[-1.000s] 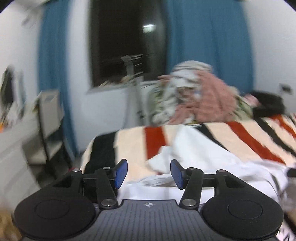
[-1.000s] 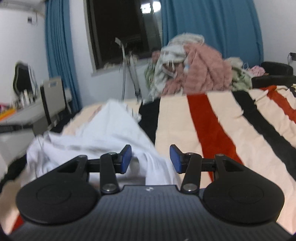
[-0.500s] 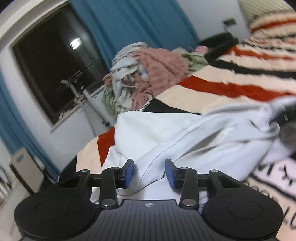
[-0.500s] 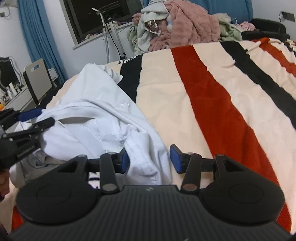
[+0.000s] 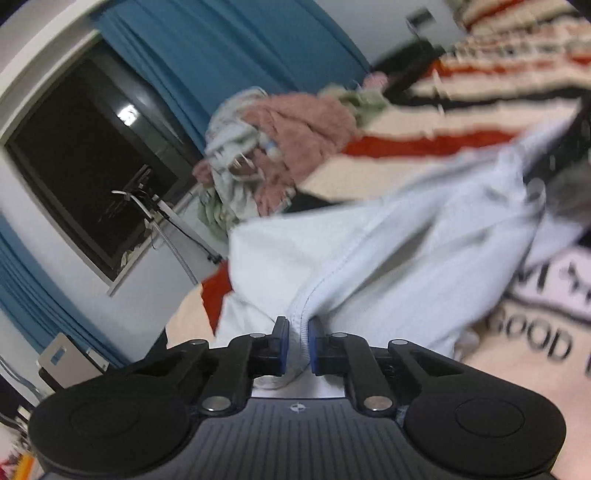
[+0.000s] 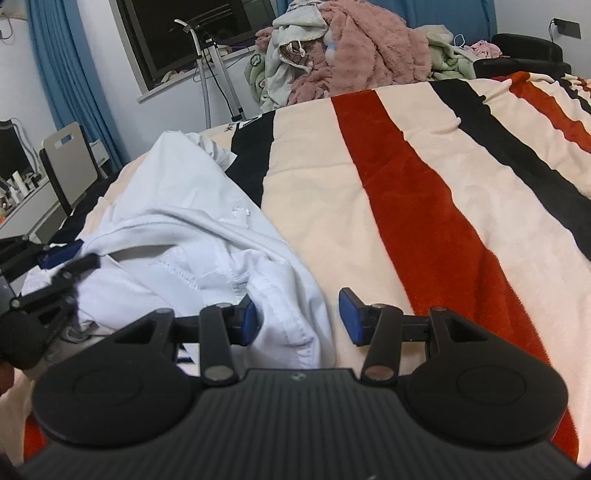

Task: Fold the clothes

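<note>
1. A striped blanket in cream, red and black is covering the bed and filling most of the right wrist view; in the left wrist view a part of it with black lettering is showing at the lower right.
2. A heap of clothes, with a pink fluffy piece on top, is sitting at the far end of the bed below the blue curtains and beside the dark window.
3. A white garment is lying crumpled on the left part of the blanket, its stitched hem running up and away from the left wrist camera.
4. The right gripper is hovering low over the blanket with its blue pads spread wide apart; a bunched corner of the garment is lying between them, just beside the left pad, but nothing is being squeezed.
5. The left gripper is pinching the garment's hem, its two pads pressed close with only the folded cloth between them. The same gripper is showing blurred at the left edge of the right wrist view, at the garment's near side.
6. A chair is standing off the bed's left side, near a desk.
</note>
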The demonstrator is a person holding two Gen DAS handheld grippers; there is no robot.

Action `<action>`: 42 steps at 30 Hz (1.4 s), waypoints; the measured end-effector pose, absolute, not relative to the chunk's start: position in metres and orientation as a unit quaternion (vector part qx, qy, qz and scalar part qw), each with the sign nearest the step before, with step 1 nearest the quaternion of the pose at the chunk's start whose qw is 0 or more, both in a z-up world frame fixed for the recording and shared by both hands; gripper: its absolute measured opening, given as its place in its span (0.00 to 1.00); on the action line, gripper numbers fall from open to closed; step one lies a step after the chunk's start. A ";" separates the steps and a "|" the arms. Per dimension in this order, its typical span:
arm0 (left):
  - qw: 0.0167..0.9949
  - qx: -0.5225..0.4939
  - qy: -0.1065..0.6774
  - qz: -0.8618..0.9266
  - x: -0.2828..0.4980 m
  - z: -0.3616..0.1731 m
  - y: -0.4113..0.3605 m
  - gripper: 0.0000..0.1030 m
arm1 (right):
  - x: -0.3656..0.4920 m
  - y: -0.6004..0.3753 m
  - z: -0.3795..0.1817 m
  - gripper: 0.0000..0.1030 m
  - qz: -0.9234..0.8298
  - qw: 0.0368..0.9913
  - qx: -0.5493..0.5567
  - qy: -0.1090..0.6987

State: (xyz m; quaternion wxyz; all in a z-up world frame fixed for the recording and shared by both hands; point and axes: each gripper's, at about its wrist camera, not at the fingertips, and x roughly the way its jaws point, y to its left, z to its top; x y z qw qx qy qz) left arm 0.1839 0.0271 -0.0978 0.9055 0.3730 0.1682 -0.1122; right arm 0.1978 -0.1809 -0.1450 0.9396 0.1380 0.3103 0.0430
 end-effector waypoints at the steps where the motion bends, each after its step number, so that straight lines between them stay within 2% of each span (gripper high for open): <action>1: 0.914 0.355 0.162 -0.113 0.181 -0.087 0.031 0.11 | 0.196 -0.181 -0.143 0.47 0.042 0.942 0.135 0.304; 7: 0.964 0.181 0.137 -0.141 0.146 -0.017 0.064 0.11 | 0.177 -0.168 -0.121 0.47 0.073 0.967 0.098 0.223; 16: 0.971 0.076 0.118 -0.194 0.126 0.019 0.084 0.11 | 0.133 -0.121 -0.091 0.47 0.184 0.979 -0.013 0.086; 23: 0.968 0.008 0.105 -0.228 0.112 0.031 0.097 0.11 | 0.123 -0.097 -0.092 0.47 0.190 0.977 -0.069 0.069; 29: 0.964 0.025 0.107 -0.243 0.105 0.027 0.084 0.11 | 0.131 -0.075 -0.085 0.47 0.186 0.978 -0.081 0.049; 36: 0.963 0.038 0.122 -0.236 0.109 0.017 0.070 0.11 | 0.149 -0.082 -0.088 0.47 0.105 0.991 -0.051 0.071; 40: 0.963 0.038 0.135 -0.232 0.112 0.010 0.061 0.11 | 0.153 -0.118 -0.083 0.47 0.079 0.990 0.038 0.107; 42: 0.962 0.038 0.137 -0.232 0.111 0.007 0.054 0.11 | 0.152 -0.132 -0.082 0.55 0.070 0.987 0.068 0.126</action>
